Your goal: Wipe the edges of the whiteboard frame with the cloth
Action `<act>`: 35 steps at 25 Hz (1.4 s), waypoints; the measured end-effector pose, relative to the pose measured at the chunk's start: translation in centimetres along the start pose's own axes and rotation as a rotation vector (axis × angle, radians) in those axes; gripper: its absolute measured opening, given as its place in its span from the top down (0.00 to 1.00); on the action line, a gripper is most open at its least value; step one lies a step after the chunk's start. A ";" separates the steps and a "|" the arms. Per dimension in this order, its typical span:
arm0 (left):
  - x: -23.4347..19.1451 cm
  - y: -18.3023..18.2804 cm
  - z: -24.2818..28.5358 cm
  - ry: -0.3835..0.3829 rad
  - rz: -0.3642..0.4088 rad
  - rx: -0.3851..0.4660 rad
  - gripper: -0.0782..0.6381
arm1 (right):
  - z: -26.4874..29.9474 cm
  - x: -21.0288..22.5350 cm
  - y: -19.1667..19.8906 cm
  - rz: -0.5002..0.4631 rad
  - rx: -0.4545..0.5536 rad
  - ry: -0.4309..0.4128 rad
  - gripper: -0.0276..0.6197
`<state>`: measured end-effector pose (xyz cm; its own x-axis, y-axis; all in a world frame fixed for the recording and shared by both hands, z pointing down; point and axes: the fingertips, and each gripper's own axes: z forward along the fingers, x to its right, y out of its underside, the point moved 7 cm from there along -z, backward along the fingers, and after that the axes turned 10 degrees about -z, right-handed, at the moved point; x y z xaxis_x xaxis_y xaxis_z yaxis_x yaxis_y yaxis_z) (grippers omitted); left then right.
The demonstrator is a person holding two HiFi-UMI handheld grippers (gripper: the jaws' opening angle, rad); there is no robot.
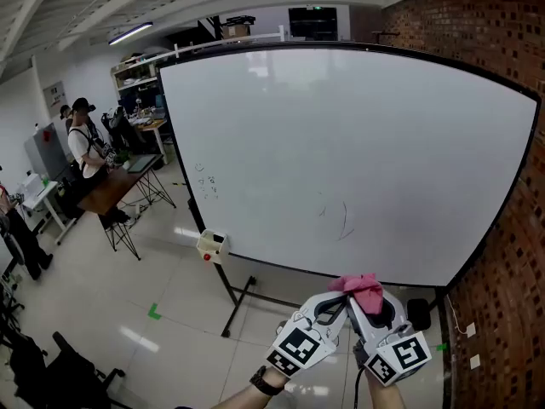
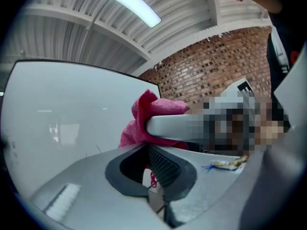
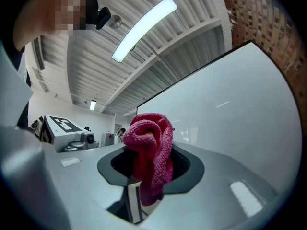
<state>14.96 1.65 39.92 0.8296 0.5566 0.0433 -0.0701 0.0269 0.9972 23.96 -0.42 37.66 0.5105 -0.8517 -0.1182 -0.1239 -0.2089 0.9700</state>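
The large white whiteboard [image 1: 341, 152] on its wheeled stand fills the head view, its thin dark frame [image 1: 281, 261] running round it. Just below the bottom edge, toward the bottom right corner, the two grey grippers are held side by side on raised forearms, tips pointing up at the board. The right gripper [image 1: 364, 301] is clamped on a bunched pink terry cloth [image 1: 362, 288], which stands proud of its tips. The left gripper [image 1: 328, 309] has its jaws apart with nothing in them.

The cloth sits near the bottom edge, and contact isn't clear. This fits either arriving at that edge or coming off it. Any wiping there needs the bunched tip pressed on the strip and drawn along it.
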 end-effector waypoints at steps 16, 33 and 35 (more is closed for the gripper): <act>1.8 7.5 -16.2 -0.034 -0.212 -0.060 0.90 | -1.2 -17.0 4.7 0.196 -0.138 0.067 0.75; -2.7 5.7 -19.4 -0.269 -0.136 -0.061 0.90 | 6.4 -18.1 3.2 0.075 -0.259 -0.203 0.75; -5.7 2.1 -17.9 -0.326 -0.089 0.016 0.90 | 10.5 -16.0 0.3 0.007 -0.211 -0.292 0.75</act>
<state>0.13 13.38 40.69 0.9657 0.2580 -0.0296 0.0175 0.0490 0.9986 6.77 8.11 37.63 0.2419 -0.9604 -0.1380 0.0673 -0.1253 0.9898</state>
